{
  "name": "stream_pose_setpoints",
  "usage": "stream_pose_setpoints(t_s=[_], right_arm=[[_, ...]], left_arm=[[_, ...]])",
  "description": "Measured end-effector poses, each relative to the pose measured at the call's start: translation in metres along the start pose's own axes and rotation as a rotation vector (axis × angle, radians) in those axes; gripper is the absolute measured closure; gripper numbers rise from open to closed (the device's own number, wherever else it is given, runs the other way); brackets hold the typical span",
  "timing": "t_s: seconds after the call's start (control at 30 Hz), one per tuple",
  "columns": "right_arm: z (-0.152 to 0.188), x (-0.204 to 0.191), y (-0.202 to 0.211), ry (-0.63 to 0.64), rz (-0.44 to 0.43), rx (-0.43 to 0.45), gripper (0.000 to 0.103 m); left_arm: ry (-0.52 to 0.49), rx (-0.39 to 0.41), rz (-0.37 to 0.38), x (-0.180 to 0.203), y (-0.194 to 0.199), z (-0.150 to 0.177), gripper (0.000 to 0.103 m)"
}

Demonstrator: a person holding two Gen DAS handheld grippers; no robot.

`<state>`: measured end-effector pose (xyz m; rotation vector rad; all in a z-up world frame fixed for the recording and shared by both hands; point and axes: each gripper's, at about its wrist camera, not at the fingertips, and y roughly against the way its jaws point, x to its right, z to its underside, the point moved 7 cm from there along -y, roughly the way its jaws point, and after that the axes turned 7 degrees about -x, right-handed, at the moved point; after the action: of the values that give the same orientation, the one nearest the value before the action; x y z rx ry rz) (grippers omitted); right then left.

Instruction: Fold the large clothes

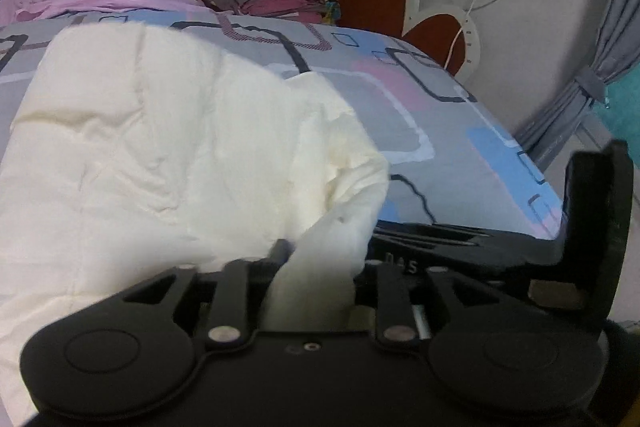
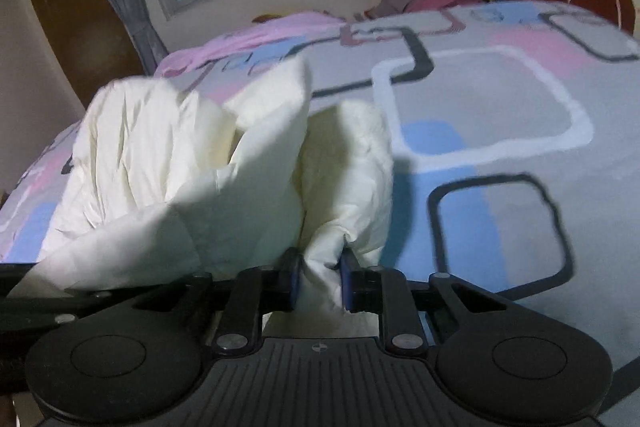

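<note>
The white puffy jacket [image 2: 192, 167] lies on the bed [image 2: 500, 155], the right hand-held gripper [image 2: 320, 279] pinches a fold of it, and the left hand-held gripper [image 1: 316, 267] has cloth between its fingers, grip unclear.

Cream padded garment [image 2: 192, 163], bunched on my bed.
It lies crumpled at the near left, folds standing up, one fold pinched.

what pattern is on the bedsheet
Grey bedsheet with blue and pink patches and white and black rounded-rectangle outlines; clearest in the right wrist view.
</note>
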<state>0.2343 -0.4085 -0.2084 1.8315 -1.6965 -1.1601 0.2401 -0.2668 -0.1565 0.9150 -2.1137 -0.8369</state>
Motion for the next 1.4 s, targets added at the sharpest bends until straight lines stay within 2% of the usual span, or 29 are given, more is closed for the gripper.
stream_pose_setpoints(t_s=[0.07, 0.1, 0.17, 0.3, 0.37, 0.4, 0.43, 0.53, 0.63, 0.73, 0.8, 0.83, 0.87, 0.93, 0.97, 1.07, 1.1, 1.17, 1.2, 1.3, 1.37, 1.4], right_arm=[[-0.003, 0.002, 0.012, -0.012, 0.003, 0.020, 0.082], [-0.006, 0.004, 0.021, -0.018, 0.006, 0.036, 0.082], [-0.009, 0.005, 0.040, -0.024, 0.016, 0.065, 0.082], [-0.022, 0.006, 0.066, -0.062, -0.001, 0.099, 0.080], [-0.028, -0.001, 0.075, -0.076, -0.024, 0.109, 0.062], [-0.030, -0.005, 0.079, -0.088, -0.036, 0.118, 0.044], [-0.032, -0.010, 0.084, -0.092, -0.046, 0.128, 0.041], [-0.040, -0.033, 0.090, -0.082, -0.088, 0.148, 0.041], [-0.042, -0.065, 0.074, -0.031, -0.146, 0.103, 0.041], [-0.030, -0.086, 0.046, -0.017, -0.180, 0.007, 0.041], [-0.022, -0.089, 0.033, -0.032, -0.187, -0.036, 0.041], [-0.020, -0.090, 0.028, -0.032, -0.186, -0.051, 0.041], [-0.019, -0.089, 0.025, -0.037, -0.184, -0.061, 0.046], [-0.017, -0.087, 0.023, -0.067, -0.216, -0.094, 0.092], [-0.016, -0.085, 0.024, -0.065, -0.206, -0.091, 0.096], [-0.014, -0.084, 0.035, -0.027, -0.204, -0.062, 0.099], [-0.014, -0.085, 0.041, -0.004, -0.197, -0.044, 0.101], [-0.013, -0.080, 0.050, 0.024, -0.160, 0.000, 0.102], [-0.013, -0.075, 0.054, 0.025, -0.135, 0.024, 0.102], [-0.007, -0.055, 0.058, 0.015, -0.040, 0.062, 0.103], [0.001, -0.030, 0.048, 0.013, 0.072, 0.056, 0.103], [0.008, -0.014, 0.035, -0.017, 0.115, 0.016, 0.103]], left_arm=[[0.005, 0.002, 0.012, 0.003, 0.008, -0.004, 0.054], [0.010, 0.003, 0.024, 0.004, 0.012, -0.007, 0.048], [0.004, 0.025, 0.045, 0.010, 0.027, -0.009, 0.027], [0.013, 0.118, 0.083, 0.009, 0.082, -0.020, 0.024], [0.042, 0.187, 0.074, -0.003, 0.109, -0.029, 0.016], [0.060, 0.226, 0.044, -0.016, 0.123, -0.033, 0.015], [0.082, 0.258, 0.001, -0.032, 0.135, -0.034, 0.015], [0.129, 0.276, -0.175, -0.085, 0.146, -0.029, 0.018], [0.140, 0.204, -0.304, -0.129, 0.119, -0.012, 0.030], [0.170, 0.152, -0.308, -0.146, 0.086, 0.002, 0.034], [0.161, 0.150, -0.305, -0.143, 0.071, 0.006, 0.035], [0.157, 0.153, -0.293, -0.141, 0.066, 0.006, 0.035], [0.157, 0.150, -0.281, -0.139, 0.062, 0.007, 0.035], [0.160, 0.147, -0.269, -0.134, 0.056, 0.005, 0.035], [0.151, 0.145, -0.273, -0.133, 0.055, 0.001, 0.035], [0.137, 0.128, -0.264, -0.127, 0.052, -0.006, 0.034], [0.131, 0.125, -0.262, -0.126, 0.053, 0.000, 0.034], [0.118, 0.125, -0.252, -0.119, 0.052, 0.000, 0.033], [0.104, 0.126, -0.248, -0.115, 0.050, -0.002, 0.033], [0.063, 0.129, -0.262, -0.105, 0.045, -0.007, 0.021], [0.064, 0.122, -0.304, -0.109, 0.034, -0.007, 0.014], [0.075, 0.123, -0.311, -0.112, 0.029, -0.007, 0.013]])
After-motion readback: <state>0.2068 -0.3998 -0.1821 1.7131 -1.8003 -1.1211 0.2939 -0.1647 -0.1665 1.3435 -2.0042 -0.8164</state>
